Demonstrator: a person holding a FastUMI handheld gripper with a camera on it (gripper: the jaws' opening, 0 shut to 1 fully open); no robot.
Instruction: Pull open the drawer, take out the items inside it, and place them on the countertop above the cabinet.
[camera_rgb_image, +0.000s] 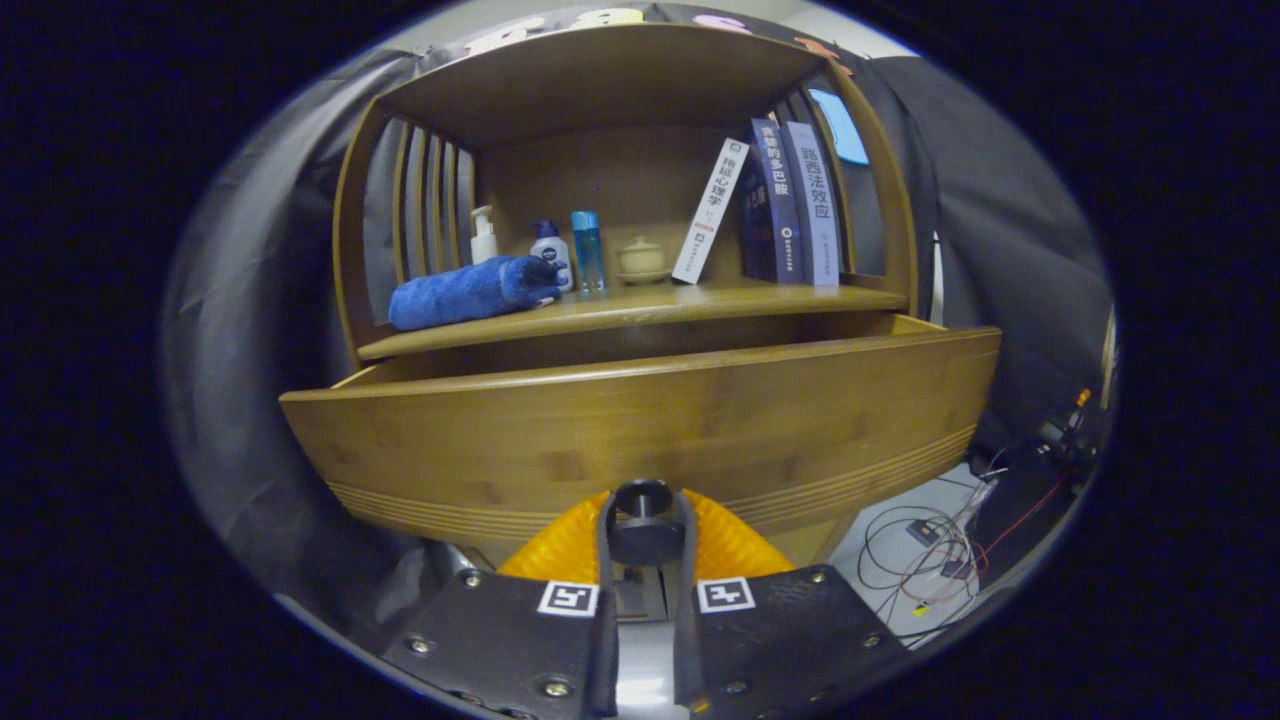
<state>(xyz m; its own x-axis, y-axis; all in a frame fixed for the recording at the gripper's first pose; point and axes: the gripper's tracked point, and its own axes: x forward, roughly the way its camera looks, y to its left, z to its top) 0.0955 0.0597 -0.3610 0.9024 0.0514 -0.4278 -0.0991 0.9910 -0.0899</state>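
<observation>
Towel (470, 292) left on countertop (640, 305), books (775, 205) right, drawer (640, 435) below

Staged home booth, wooden cabinet (640, 420), books (790, 200), toiletry bottles (550, 255), black cloth wall (260, 400)

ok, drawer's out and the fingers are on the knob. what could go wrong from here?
1. The hand-held gripper is clamped on the small round knob; pulling at an angle could slip it off.
2. The drawer already stands well out of the cabinet; pulling further might drop it off its runners.
3. The countertop is crowded by the rolled blue towel, bottles and a leaning book, so placed items could knock something over.
</observation>
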